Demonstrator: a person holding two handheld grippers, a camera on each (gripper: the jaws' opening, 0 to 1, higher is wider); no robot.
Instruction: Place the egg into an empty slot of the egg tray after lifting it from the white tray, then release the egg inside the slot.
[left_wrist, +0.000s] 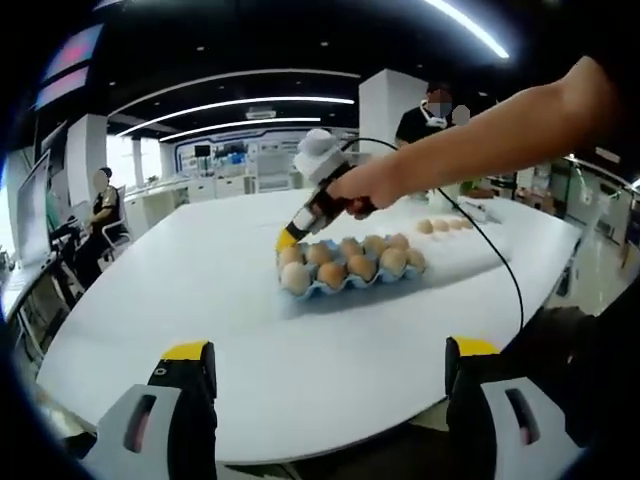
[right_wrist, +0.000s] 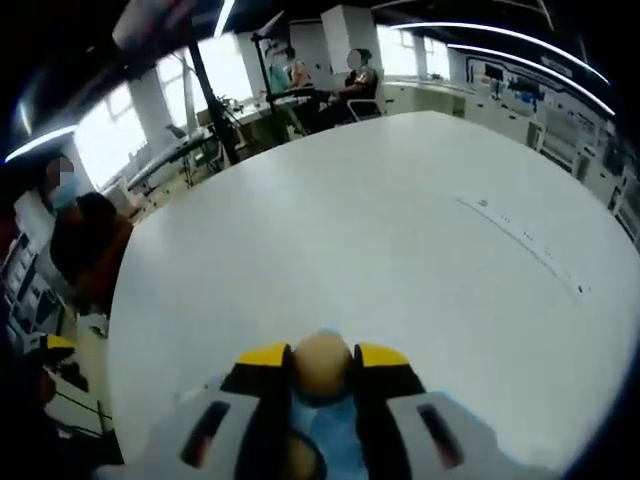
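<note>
Left gripper view. We record a large white table (left_wrist: 200, 300) and, past its middle, a blue egg tray (left_wrist: 345, 283) loaded with brown eggs (left_wrist: 362, 265). We note the right gripper (left_wrist: 287, 238), held in a person's hand (left_wrist: 355, 190), reaching in from the right with its yellow tips at the near-left corner of the tray; what sits between those tips is too small for us to tell here. A black cable (left_wrist: 500, 260) trails from it across the table. More eggs (left_wrist: 440, 225) lie in a row behind the tray, towards the far edge. The left gripper (left_wrist: 330, 370) stands with its jaws spread wide apart, nothing between them, near the table's front edge. Seated people show in the background.

Right gripper view. We list the right gripper (right_wrist: 322, 362) clenched on one brown egg (right_wrist: 322, 365), its yellow-tipped jaws pressing both sides. Blue tray (right_wrist: 325, 425) material shows directly beneath the egg. The white tabletop (right_wrist: 400, 230) stretches beyond.
</note>
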